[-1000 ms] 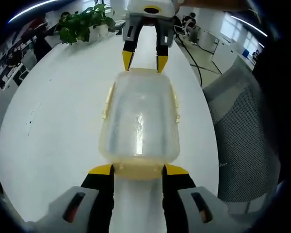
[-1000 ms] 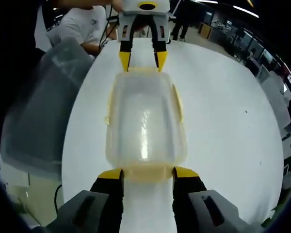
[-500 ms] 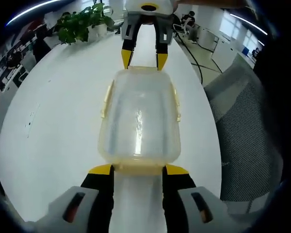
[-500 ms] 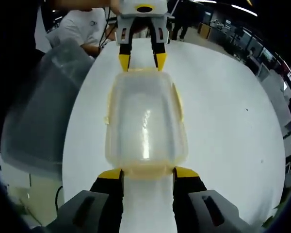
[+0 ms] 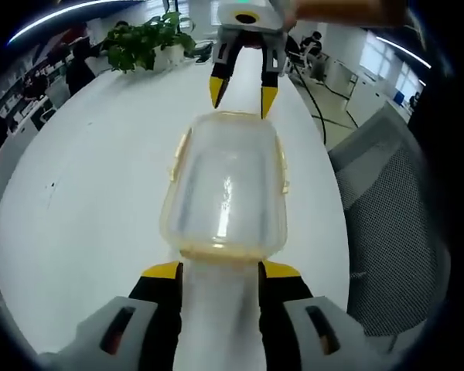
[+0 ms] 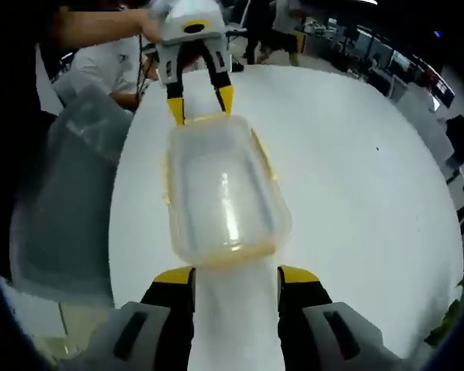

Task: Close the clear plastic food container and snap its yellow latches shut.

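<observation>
The clear plastic container (image 5: 224, 185) lies lengthwise on the white table (image 5: 85, 193) with its lid on. Thin yellow latches (image 5: 281, 166) run along its long sides, and I cannot tell whether they are snapped. My left gripper (image 5: 220, 270) is open, its yellow tips just short of the container's near end. My right gripper (image 5: 242, 86) is open at the far end, tips close to the rim. In the right gripper view, the container (image 6: 220, 189) sits slightly askew between my right gripper (image 6: 236, 274) and my left gripper (image 6: 199, 100), held by a hand.
A potted plant (image 5: 143, 42) stands at the table's far left end. A grey mesh chair (image 5: 387, 209) is beside the table's right edge, also seen as the chair (image 6: 62, 201). A person in a white shirt (image 6: 100, 66) sits beyond it.
Both grippers have drawn back a little from the container's ends. The right gripper view has rolled, so the container looks tilted. The container itself has stayed put.
</observation>
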Demonstrator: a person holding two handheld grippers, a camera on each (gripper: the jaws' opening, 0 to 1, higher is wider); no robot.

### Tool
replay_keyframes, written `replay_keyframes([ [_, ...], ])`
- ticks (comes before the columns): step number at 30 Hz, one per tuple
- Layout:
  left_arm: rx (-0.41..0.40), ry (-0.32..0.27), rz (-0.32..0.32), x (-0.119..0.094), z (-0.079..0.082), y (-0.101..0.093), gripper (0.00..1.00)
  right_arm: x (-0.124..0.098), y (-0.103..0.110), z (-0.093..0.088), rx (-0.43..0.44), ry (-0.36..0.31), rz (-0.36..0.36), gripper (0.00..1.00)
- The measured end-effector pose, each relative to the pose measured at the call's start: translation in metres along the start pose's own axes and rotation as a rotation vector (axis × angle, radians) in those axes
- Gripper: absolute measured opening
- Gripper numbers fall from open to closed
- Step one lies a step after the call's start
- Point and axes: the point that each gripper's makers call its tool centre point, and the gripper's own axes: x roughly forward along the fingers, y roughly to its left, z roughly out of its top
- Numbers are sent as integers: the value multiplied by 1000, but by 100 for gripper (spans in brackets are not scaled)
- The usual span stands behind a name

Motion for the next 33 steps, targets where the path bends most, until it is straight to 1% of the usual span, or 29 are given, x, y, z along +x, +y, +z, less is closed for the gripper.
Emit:
replay_keyframes([
  [1, -26, -6, 8, -2, -2, 1, 37, -3, 0, 2, 60, -21, 2, 41],
  [2, -59, -13, 13, -3, -4, 2, 37, -4, -1, 4, 85, -36, -1, 39],
  [3, -99, -23, 13, -5, -4, 2, 37, -6, -1, 8, 141, -57, -6, 38],
  [4, -155, -48, 9, -8, -4, 1, 37, -7, -1, 9, 182, -67, -6, 37],
  [5, -185, -65, 7, -9, -3, 1, 36, -8, -1, 13, 231, -86, -5, 36],
  [6, -239, -90, -1, -11, -1, -1, 36, -8, -1, 13, 254, -91, -6, 35],
  [8, -310, -117, -4, -13, 2, -2, 34, -7, -1, 12, 270, -86, -19, 33],
  [10, -349, -132, 7, -14, 3, -2, 32, -4, -1, 10, 288, -80, -34, 31],
  [12, -368, -138, 13, -13, 4, -2, 32, -3, -2, 9, 317, -85, -48, 30],
  [14, -426, -151, 23, -12, 5, -2, 32, -1, -2, 9, 345, -90, -56, 30],
  [15, -443, -153, 19, -12, 5, -3, 32, -1, -2, 8, 364, -95, -64, 30],
  [16, -481, -169, 14, -11, 7, -4, 32, -1, -2, 9, 376, -100, -68, 30],
  [18, -539, -170, 7, -10, 7, -4, 32, 0, -3, 9, 417, -110, -74, 30],
  [19, -575, -189, 3, -10, 9, -3, 32, 1, -5, 9, 439, -120, -81, 30],
  [20, -590, -200, 5, -10, 11, -3, 33, 1, -6, 9, 446, -125, -84, 30],
  [21, -640, -211, 10, -9, 12, -2, 33, 2, -7, 9, 473, -132, -87, 30],
  [24, -656, -213, 28, -8, 13, -1, 34, 5, -4, 10, 488, -142, -78, 33],
  [25, -667, -210, 31, -6, 13, -1, 34, 6, -4, 11, 488, -145, -82, 33],
  [26, -696, -203, 32, -4, 12, -2, 34, 8, -3, 11, 502, -145, -78, 32],
  [28, -721, -207, 37, -2, 12, -2, 33, 11, 0, 14, 517, -147, -70, 31],
  [31, -754, -217, 38, -2, 14, -2, 29, 13, 0, 16, 535, -149, -64, 28],
  [33, -768, -219, 36, 0, 14, -2, 27, 13, -1, 17, 563, -147, -65, 27],
])
